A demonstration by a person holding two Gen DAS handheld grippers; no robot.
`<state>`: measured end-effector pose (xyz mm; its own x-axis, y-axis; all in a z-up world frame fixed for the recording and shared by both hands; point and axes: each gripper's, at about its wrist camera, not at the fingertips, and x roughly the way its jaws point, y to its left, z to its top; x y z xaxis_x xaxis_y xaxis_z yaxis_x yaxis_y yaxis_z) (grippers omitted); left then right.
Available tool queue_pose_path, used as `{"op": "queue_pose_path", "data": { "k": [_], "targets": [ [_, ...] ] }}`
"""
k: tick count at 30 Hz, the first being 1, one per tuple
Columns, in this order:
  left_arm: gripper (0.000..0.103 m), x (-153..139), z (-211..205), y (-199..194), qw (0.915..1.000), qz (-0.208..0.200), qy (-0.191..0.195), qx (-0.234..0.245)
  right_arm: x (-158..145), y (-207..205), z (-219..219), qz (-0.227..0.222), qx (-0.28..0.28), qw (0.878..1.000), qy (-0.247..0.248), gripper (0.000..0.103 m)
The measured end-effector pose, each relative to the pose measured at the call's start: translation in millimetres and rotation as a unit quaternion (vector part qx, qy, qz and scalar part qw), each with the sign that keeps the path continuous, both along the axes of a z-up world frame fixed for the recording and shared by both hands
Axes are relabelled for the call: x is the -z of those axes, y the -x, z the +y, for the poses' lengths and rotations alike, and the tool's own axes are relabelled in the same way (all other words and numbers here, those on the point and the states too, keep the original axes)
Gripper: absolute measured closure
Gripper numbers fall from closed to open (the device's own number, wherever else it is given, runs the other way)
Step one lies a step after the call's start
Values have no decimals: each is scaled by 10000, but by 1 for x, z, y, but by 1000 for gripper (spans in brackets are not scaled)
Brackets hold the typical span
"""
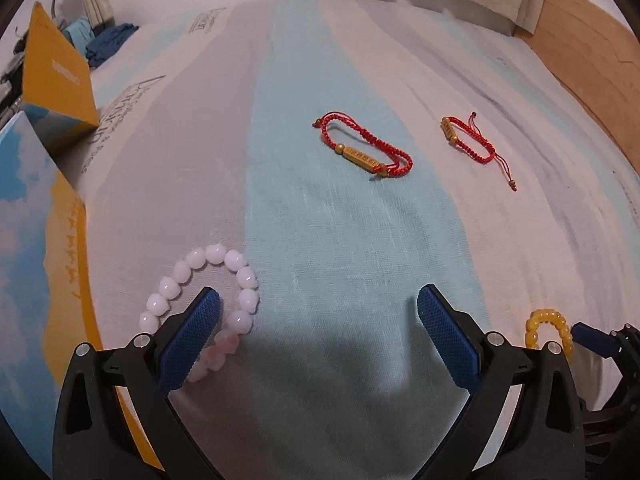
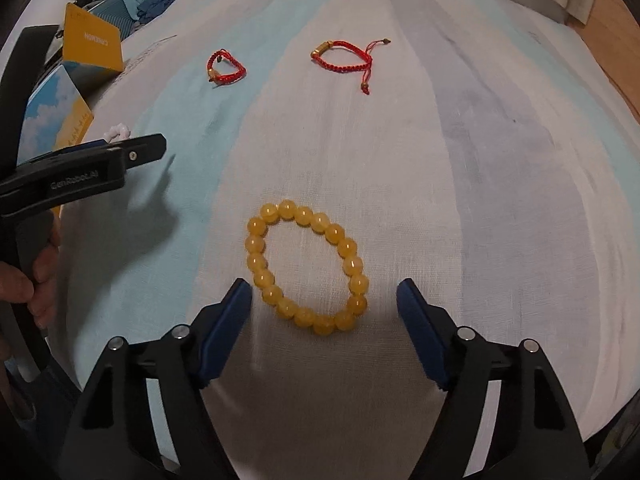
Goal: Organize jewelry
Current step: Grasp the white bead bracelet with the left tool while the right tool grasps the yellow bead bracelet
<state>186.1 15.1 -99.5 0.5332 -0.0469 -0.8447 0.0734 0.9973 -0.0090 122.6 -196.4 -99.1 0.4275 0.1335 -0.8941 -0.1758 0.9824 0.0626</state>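
Note:
A pink bead bracelet (image 1: 244,278) lies on the striped cloth, low at the left in the left wrist view. My left gripper (image 1: 320,306) is open, its left finger standing inside that ring and its right finger over bare cloth. A yellow bead bracelet (image 2: 256,240) lies flat between the fingers of my right gripper (image 2: 324,292), which is open; the left pad is close to the beads, the right pad apart. Two red cord bracelets with gold tubes (image 1: 360,156) (image 1: 472,144) lie farther away.
A yellow box (image 1: 52,76) and a flat box with a blue-sky print (image 1: 24,208) stand at the left edge of the cloth. Wooden floor (image 1: 592,60) shows at the right. A hand (image 2: 24,280) holds the left gripper's handle.

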Motion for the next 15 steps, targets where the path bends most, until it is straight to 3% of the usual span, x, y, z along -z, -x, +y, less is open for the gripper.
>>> {"op": "queue_pose_path", "data": {
  "k": [4,7,9,13,15],
  "targets": [
    [8,4,-5,0,10000,21,2,58,1,-1,-2,9,34,10000,-38,53],
    [16,9,-8,1,9999,79,-31,108,1,-1,-5,29,97,9999,-50,64],
    [29,8,-11,3,9998,41,-28,209,1,-2,-6,51,126,9999,-69,67],
    [38,9,-6,5,9997,59,90,215,1,-3,-7,73,185,9997,-117,76],
    [49,8,-3,5,9997,75,155,190,0,-4,-7,88,203,9996,-146,80]
  ]
}}
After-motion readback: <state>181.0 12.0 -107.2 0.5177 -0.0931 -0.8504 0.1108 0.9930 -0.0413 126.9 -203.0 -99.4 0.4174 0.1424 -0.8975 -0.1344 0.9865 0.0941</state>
